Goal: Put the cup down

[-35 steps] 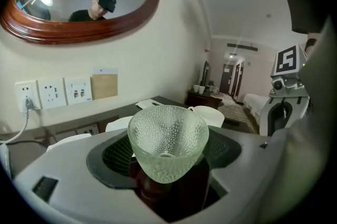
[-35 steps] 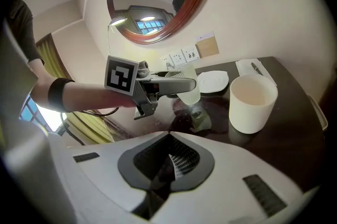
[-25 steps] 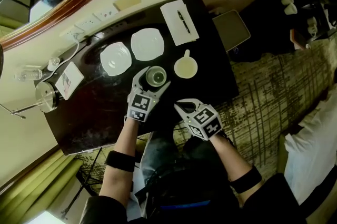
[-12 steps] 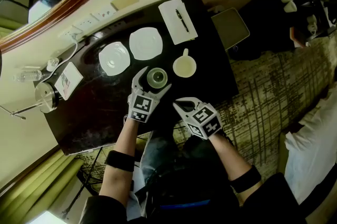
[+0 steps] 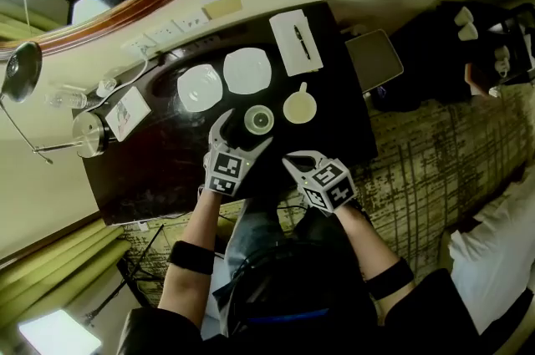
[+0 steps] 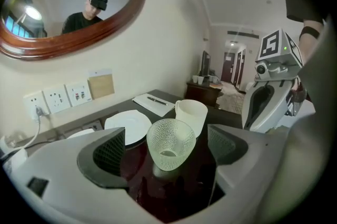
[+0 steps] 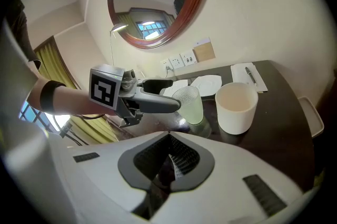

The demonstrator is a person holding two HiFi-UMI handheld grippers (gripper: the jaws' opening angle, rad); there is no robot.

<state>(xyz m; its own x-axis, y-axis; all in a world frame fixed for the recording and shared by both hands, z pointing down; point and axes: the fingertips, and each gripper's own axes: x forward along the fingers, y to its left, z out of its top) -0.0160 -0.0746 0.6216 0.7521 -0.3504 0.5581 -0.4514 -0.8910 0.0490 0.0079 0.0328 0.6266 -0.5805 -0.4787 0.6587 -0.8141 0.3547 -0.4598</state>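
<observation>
While the right gripper [image 7: 169, 162] hangs closest to the person's body, fingers pressed together on nothing, the left gripper [image 5: 242, 132] has just been spreading its fingers [image 6: 108, 153]. They now stand about as wide as they go and grip nothing. A second ago those fingers hugged the glass cup [image 6: 170, 144]. Now dark counter [image 5: 159, 169] shows on either side of it in the left gripper view. The cup stands upright on its own base, in the gap between the two pads and touching neither. From the head view it is hard to say whether the cup sits fully past the fingertips or just level with them.

I judge the put-down itself done: the cup is released and steady, so what remains is drawing the left gripper back without clipping the glass.

Just beyond the cup, near but apart, stands a white mug [image 6: 190, 115]. Farther on lie two white plates [image 5: 247, 70], then a notepad [image 5: 295, 42] with a pen on it. Wall sockets [image 6: 67, 96] and a round mirror [image 6: 79, 41] sit on the wall behind.
</observation>
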